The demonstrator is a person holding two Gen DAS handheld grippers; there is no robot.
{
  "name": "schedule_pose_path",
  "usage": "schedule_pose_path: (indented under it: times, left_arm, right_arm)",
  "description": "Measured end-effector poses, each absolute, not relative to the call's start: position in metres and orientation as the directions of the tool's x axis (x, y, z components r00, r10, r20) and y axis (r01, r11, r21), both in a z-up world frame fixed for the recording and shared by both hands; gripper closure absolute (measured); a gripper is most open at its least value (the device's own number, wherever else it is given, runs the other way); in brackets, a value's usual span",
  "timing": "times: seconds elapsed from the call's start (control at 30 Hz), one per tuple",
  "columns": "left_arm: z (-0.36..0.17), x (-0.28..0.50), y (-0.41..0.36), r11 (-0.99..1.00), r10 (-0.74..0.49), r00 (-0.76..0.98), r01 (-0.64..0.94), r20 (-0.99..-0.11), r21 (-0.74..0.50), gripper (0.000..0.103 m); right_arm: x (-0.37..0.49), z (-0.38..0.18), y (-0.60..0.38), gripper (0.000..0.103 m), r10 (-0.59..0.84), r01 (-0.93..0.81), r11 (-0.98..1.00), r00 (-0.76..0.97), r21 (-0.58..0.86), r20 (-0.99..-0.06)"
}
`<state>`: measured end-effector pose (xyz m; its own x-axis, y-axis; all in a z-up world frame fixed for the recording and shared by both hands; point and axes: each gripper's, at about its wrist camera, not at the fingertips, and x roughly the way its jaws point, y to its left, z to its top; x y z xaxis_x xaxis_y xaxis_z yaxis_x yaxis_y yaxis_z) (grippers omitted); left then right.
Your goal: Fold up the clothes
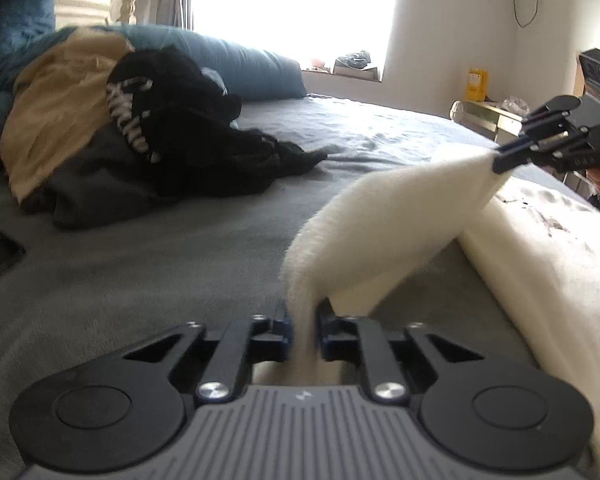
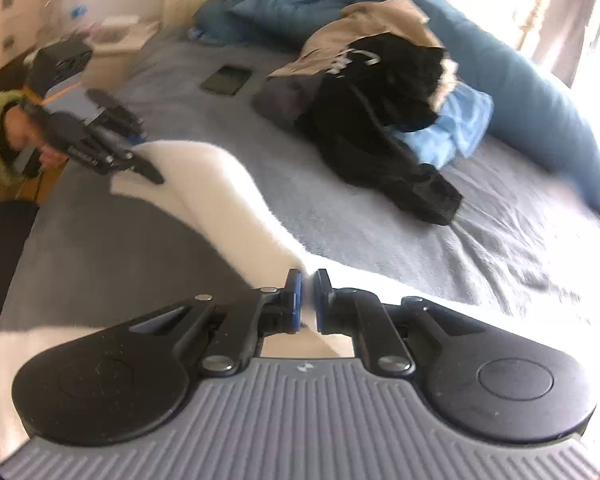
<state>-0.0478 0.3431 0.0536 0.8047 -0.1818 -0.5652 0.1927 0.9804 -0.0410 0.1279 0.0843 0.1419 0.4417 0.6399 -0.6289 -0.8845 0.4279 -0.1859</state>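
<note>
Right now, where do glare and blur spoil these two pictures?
Left wrist view: the window is blown out to white, and the clothes pile at left is smeared. Right wrist view: glare washes out the upper right corner, the dresser and pillow are blurred; both views bend straight lines, as fisheye does.

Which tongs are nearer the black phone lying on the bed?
Left. The left tongs hold the white garment on the phone's side; the right tongs grip its far end.

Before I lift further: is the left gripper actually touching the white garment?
Touching. The left wrist view shows the left gripper shut on the white garment, fabric pinched between its pads.
</note>
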Motion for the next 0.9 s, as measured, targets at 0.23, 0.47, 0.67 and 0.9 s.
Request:
schedule_pose_path:
  times: [0.23, 0.47, 0.67, 0.9]
  left_arm:
    - [0.131, 0.012, 0.351, 0.977, 0.008, 0.908, 0.081, -0.420, 0.195, 0.091]
    - [0.131, 0.059, 0.390, 0.896, 0.313, 0.900, -0.176, -0.302, 0.407, 0.062]
    - [0.070, 0.070, 0.460, 0.891, 0.433, 0.787, -0.299, -0.440, 0.341, 0.060]
    - [0.093, 0.026, 0.456, 0.976, 0.215, 0.853, -0.178, -0.476, 0.122, 0.028]
  right_arm:
    - [0.170, 0.168, 0.087, 0.098, 0.657, -0.793, 0.597, 0.571, -0.122, -0.492]
    - [0.175, 0.153, 0.113, 0.090, 0.737, -0.805, 0.590, 0.567, -0.059, -0.368]
    - [0.171, 0.078, 0.151, 0.084, 0.708, -0.838, 0.542, 0.419, 0.058, -0.568]
    - [0.170, 0.091, 0.102, 0.070, 0.586, -0.716, 0.698, 0.586, -0.019, -0.560]
